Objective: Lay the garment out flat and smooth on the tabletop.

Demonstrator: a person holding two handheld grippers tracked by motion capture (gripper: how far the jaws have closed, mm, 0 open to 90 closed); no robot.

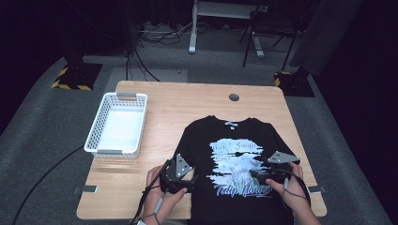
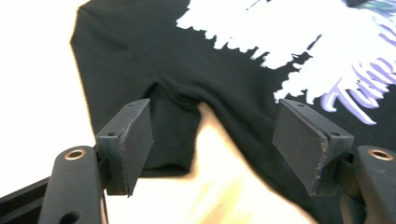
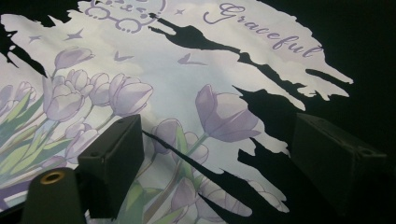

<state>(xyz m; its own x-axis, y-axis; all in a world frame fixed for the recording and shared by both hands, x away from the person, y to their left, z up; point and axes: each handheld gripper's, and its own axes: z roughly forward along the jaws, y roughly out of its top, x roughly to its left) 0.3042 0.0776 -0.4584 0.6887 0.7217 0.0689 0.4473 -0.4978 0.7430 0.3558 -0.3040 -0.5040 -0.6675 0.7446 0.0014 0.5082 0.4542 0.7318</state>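
Two grippers are hovering low over a black T-shirt (image 1: 239, 164) that is lying flat, print side up, on the right half of the wooden table (image 1: 187, 98); its hem is hanging off the near edge towards me. I am guessing the job is folding it, perhaps for the white basket (image 1: 118, 124) sitting empty well to the left.

I am holding the left gripper (image 1: 180, 180) beside the shirt's left edge, jaws spread wide and gripping nothing. In the left gripper view the short sleeve (image 2: 163, 126) is lying between the jaws with its underarm crease, and bare table is showing below it.

The right gripper (image 1: 263, 177) is sitting over the printed tulips (image 3: 140, 102), jaws also wide apart and empty.

Risks, as I am judging them: if I close the left jaws where they are, I may be catching the sleeve alone and not the body, so the shirt would be twisting when lifted. Closing the right jaws in the middle of the print would be bunching a flat layer instead of taking an edge, wrinkling the front. Since the hem is overhanging, any uneven pull could be dragging the whole shirt off the table.
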